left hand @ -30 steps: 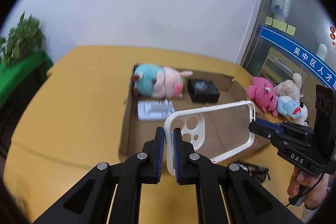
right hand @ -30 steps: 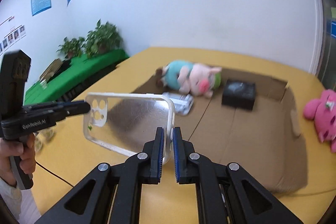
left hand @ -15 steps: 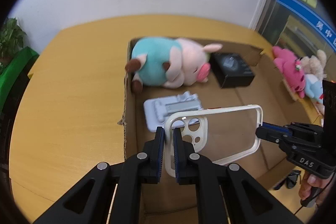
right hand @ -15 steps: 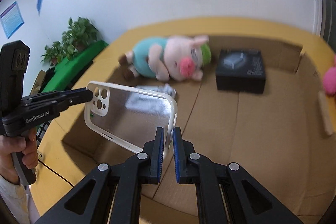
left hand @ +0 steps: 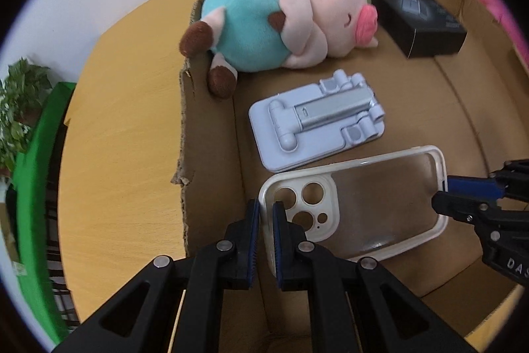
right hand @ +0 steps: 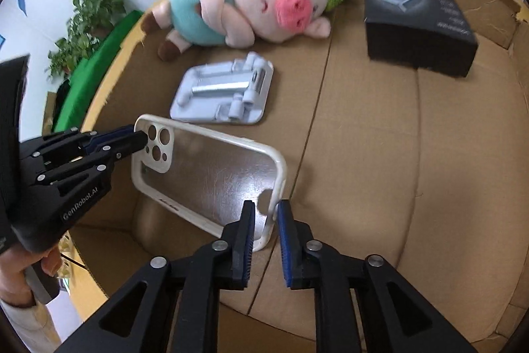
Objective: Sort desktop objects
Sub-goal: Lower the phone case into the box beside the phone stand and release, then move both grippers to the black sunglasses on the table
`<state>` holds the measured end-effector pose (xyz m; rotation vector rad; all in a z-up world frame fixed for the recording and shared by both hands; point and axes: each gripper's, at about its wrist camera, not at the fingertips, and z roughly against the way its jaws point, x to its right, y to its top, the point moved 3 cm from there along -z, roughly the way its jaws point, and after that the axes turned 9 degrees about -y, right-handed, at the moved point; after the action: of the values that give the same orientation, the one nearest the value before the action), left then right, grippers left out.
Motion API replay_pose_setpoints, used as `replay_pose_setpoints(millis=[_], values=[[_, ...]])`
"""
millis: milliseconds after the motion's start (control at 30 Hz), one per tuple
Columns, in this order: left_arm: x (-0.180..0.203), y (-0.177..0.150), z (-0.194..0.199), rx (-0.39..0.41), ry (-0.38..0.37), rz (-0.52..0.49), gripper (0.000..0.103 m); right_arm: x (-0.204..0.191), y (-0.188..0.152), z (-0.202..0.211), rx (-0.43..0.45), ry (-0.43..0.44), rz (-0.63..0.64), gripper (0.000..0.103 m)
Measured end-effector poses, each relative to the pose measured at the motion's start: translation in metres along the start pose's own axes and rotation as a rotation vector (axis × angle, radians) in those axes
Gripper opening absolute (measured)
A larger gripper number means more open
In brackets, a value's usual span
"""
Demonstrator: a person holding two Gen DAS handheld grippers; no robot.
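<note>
A pink plush toy (left hand: 499, 12) past the cardboard box's (left hand: 185, 134) right wall is cut off by the left wrist view's edge, while print on the black carton (right hand: 416, 25) blurs beyond reading.

Left gripper (left hand: 263, 214) with fingers closed to a narrow gap, nipping a thin rim. Right gripper (right hand: 265, 214) with fingers parted wider, spread loosely either side of the same rim's far end.

White-rimmed clear phone case (left hand: 360, 207) (black box (left hand: 420, 22))
</note>
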<state>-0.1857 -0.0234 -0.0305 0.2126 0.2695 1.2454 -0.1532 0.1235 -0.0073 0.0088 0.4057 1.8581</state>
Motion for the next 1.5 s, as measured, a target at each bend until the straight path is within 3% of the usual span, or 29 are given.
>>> replay_pose_setpoints(millis=[100, 167, 267, 367, 433, 500, 567, 667, 800, 933, 1033, 1133, 1300, 1500], values=[[0.006, 0.000, -0.006, -0.022, 0.048, -0.025, 0.008, -0.007, 0.001, -0.006, -0.039, -0.019, 0.023, 0.024], [0.007, 0.000, -0.005, -0.016, 0.046, -0.023, 0.008, -0.010, 0.001, -0.007, -0.047, -0.005, 0.015, 0.036], [0.002, -0.003, 0.007, 0.034, 0.037, 0.005, 0.011, -0.005, 0.000, 0.006, 0.015, 0.056, -0.031, 0.081], [-0.001, -0.010, 0.041, 0.177, 0.049, 0.015, 0.017, 0.003, -0.016, 0.039, 0.141, 0.030, -0.021, 0.085], [0.000, -0.017, 0.074, 0.295, 0.027, 0.021, 0.026, 0.006, -0.037, 0.075, 0.276, -0.025, 0.030, 0.085], [0.014, -0.039, 0.113, 0.431, -0.039, 0.031, 0.063, 0.012, -0.066, 0.112, 0.415, -0.075, 0.087, 0.090], [0.035, -0.063, 0.147, 0.564, -0.095, 0.021, 0.081, 0.024, -0.098, 0.149, 0.564, -0.108, 0.114, 0.103], [0.063, -0.083, 0.169, 0.672, -0.156, -0.024, 0.081, 0.043, -0.142, 0.184, 0.708, -0.212, 0.161, 0.103], [0.095, -0.089, 0.171, 0.716, -0.226, 0.048, 0.081, 0.062, -0.159, 0.195, 0.693, -0.307, 0.177, 0.103], [0.108, -0.094, 0.176, 0.779, -0.209, 0.105, 0.081, 0.058, -0.167, 0.201, 0.681, -0.327, 0.152, 0.103], [0.109, -0.096, 0.174, 0.754, -0.245, 0.138, 0.081, 0.059, -0.176, 0.205, 0.682, -0.330, 0.123, 0.103], [0.114, -0.102, 0.175, 0.750, -0.217, 0.122, 0.081, 0.060, -0.184, 0.211, 0.690, -0.295, 0.101, 0.103], [0.121, -0.107, 0.177, 0.761, -0.232, 0.103, 0.081, 0.060, -0.186, 0.206, 0.680, -0.282, 0.127, 0.103], [0.130, -0.107, 0.160, 0.703, -0.264, 0.106, 0.081, 0.071, -0.189, 0.193, 0.656, -0.236, 0.126, 0.103]])
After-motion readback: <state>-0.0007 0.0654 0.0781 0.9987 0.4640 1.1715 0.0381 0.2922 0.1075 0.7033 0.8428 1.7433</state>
